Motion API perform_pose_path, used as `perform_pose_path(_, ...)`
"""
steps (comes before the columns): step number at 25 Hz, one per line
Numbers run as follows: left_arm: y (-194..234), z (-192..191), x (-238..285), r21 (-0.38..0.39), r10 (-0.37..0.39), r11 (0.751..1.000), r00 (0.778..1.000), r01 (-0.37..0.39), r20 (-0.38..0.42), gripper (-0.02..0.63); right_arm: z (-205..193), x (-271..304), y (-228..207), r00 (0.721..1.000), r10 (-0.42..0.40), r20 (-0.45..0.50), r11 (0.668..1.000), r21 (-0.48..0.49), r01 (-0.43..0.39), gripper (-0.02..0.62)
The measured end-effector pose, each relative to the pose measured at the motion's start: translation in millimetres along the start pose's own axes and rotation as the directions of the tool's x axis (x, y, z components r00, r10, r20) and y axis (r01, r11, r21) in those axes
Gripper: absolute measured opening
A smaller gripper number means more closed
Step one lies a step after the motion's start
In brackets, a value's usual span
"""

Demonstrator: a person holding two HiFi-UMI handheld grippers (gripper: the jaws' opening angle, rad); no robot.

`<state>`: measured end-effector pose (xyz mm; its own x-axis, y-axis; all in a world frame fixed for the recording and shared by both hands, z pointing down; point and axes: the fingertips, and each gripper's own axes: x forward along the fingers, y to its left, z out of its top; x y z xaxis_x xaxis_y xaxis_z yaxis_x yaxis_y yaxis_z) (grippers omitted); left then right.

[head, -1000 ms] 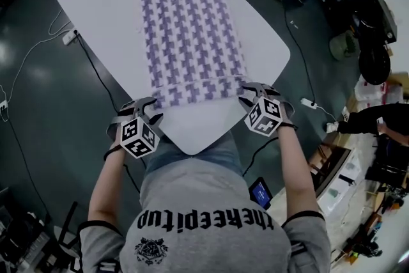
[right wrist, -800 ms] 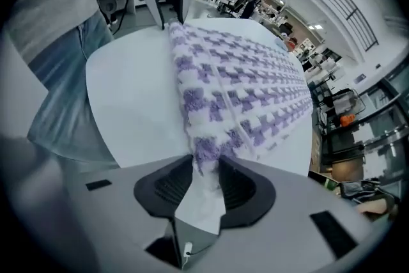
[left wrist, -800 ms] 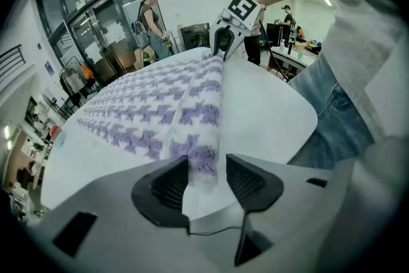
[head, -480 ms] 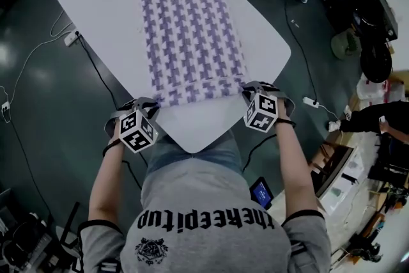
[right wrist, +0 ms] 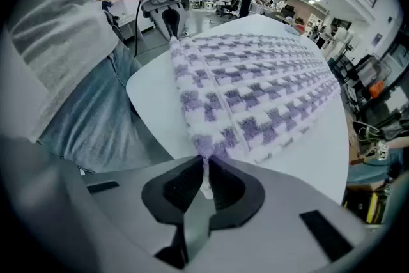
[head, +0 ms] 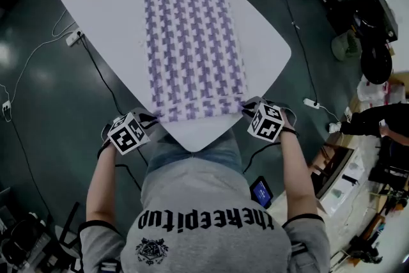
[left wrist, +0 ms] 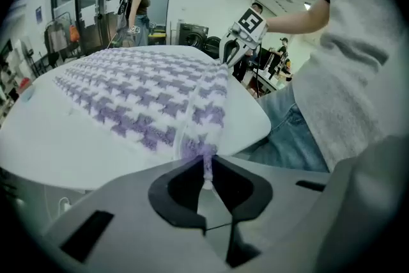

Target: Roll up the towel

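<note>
Left gripper view: the left gripper (left wrist: 206,164) has just closed its fingers (left wrist: 177,190) on the towel's (left wrist: 147,96) near corner. The right gripper (right wrist: 204,171) has likewise pinched the other. The towel lies flat on the worktop (head: 102,3), so rolling can likely begin.

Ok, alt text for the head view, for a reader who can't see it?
Seen from above, a person's left gripper and right gripper, jaws just closed, each pinch a near corner of a purple-and-white towel lying flat on a white table.
</note>
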<state>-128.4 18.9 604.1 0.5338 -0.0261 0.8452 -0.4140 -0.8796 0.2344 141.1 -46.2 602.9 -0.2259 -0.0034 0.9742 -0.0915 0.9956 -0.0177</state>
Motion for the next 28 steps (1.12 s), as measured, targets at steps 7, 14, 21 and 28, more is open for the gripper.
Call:
perform_pose_path(7,1,32,-10,-0.180,-0.056,0.981,0.993,0.075,0.107,0.040,-9,-28,-26,0.994,0.012,0.109,0.989,0.144,-0.028,0.025)
perform_pose_path(14,46,30,-21,-0.347,-0.008,0.934,0.977,0.084,0.215,0.041,12,-19,-58,0.992,-0.024,0.127,0.975,0.224,-0.005,0.025)
perform_pose_path(21,62,29,-16,-0.364,0.098,0.931,0.986,-0.042,0.135,0.049,14,-18,-70,0.989,-0.121,0.080,0.975,0.195,0.104,0.044)
perform_pose_path(28,94,38,-33,-0.082,0.373,0.927,0.917,-0.365,0.141,0.050,26,-2,-88,0.980,-0.196,0.026,0.969,0.161,0.189,0.052)
